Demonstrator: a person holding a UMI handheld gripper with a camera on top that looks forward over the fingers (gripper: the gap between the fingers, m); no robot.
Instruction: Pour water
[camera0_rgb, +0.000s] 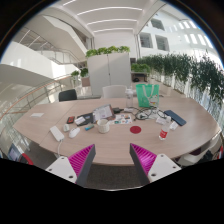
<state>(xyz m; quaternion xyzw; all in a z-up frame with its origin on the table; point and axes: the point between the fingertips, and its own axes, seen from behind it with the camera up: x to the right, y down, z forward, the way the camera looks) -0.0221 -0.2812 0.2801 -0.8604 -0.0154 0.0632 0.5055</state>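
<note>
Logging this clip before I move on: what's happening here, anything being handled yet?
Nothing is held yet. The handheld tool hangs open and empty in front of a large wooden table, its pink pads apart with only bare tabletop showing between them. The table's clutter lies well beyond the fingers: a white cup, a small red cup, a laptop and a green bag farther back. For pouring water, no grasp has begun; I cannot tell which vessel holds water.
</note>
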